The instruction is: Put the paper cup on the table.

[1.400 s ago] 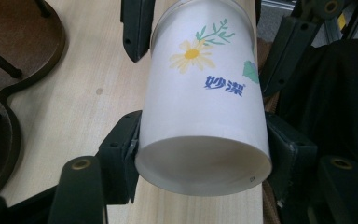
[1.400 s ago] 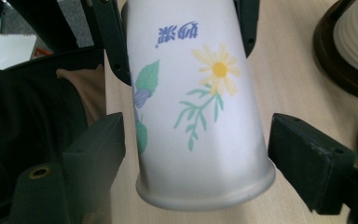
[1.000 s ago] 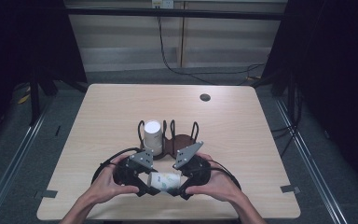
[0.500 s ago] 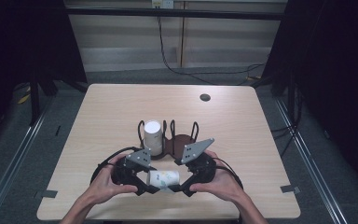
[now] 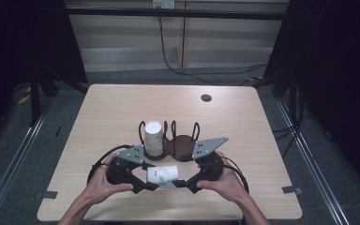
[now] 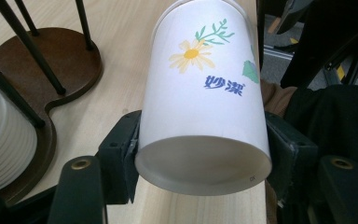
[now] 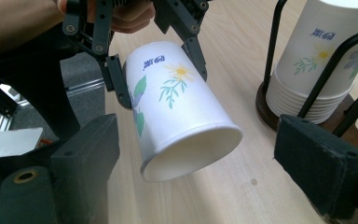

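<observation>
A white paper cup [image 5: 165, 174] printed with a daisy and leaves lies on its side just above the table's near edge. My left gripper [image 6: 203, 158] is shut on it near its base, with a pad pressing on each side of the cup [image 6: 205, 102]. The cup's open mouth [image 7: 191, 156] points at my right gripper [image 7: 200, 158], which is open, its pads standing wide on either side of the rim without touching. In the high view the left gripper [image 5: 145, 180] and the right gripper [image 5: 182, 183] face each other across the cup.
A dark wooden cup holder [image 5: 183, 149] with black wire posts stands just behind the grippers. A stack of matching cups [image 5: 153, 138] fills its left bay. A small black disc [image 5: 206, 98] lies at the table's far right.
The right gripper's grey top plate has swung slightly to the right. The cup and the left gripper have stayed nearly in place.
</observation>
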